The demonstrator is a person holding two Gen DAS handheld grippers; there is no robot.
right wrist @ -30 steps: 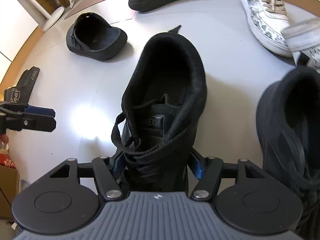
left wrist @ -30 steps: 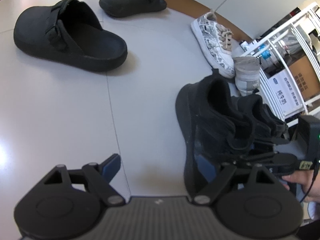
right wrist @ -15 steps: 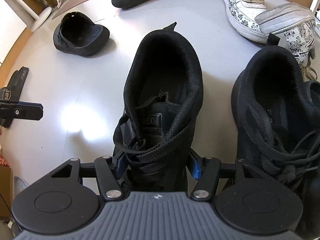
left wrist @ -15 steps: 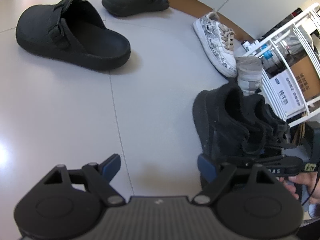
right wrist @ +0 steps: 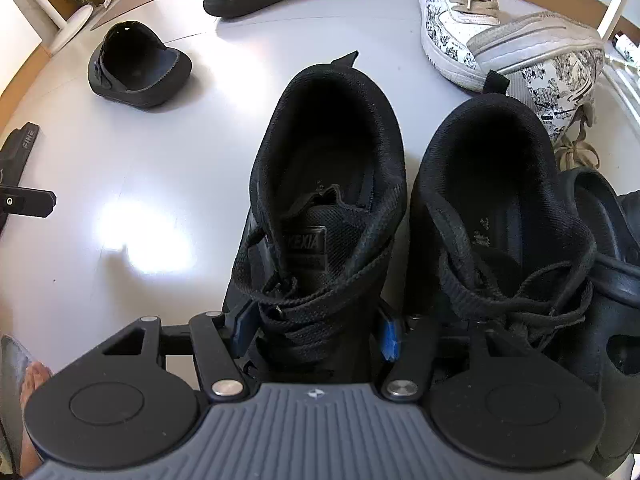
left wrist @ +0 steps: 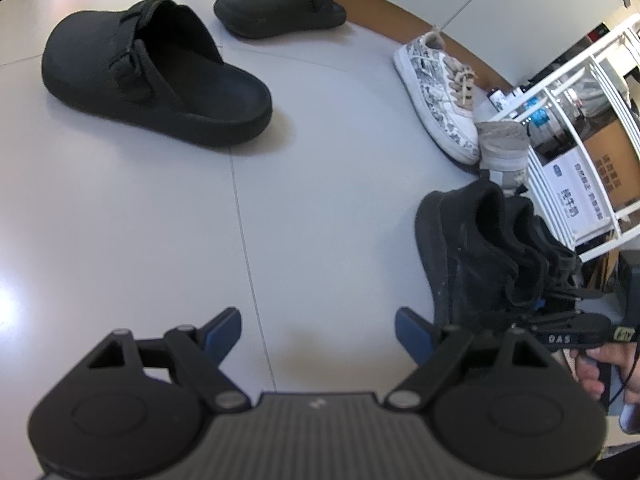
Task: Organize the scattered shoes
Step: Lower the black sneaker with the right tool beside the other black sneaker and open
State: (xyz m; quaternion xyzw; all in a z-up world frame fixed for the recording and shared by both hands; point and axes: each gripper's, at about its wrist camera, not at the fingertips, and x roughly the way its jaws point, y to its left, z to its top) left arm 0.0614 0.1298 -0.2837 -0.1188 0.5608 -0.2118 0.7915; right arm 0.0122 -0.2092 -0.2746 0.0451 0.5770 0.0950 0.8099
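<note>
The right gripper [right wrist: 316, 330] has its fingers closed on the laced midfoot of a black sneaker [right wrist: 320, 184], which now sits just beside its mate, the second black sneaker [right wrist: 492, 200], heels lined up and sides nearly touching. The step in hand looks like pairing these 2; the next move likely calls for setting the shoe flat, letting go, and drawing back without snagging the laces.

The left gripper [left wrist: 318, 332] hangs over bare grey tabletop [left wrist: 160, 220], fingers wide apart and holding nothing. It has open room ahead toward the black clog [left wrist: 152, 76], with a second black clog [left wrist: 276, 12] beyond it near the tabletop's far brown edge.

The right side is crowded: 2 patterned white sneakers [right wrist: 460, 16] lie close behind the black pair, and a dark sandal [right wrist: 612, 264] presses in at the right, so little room remains there.
</note>
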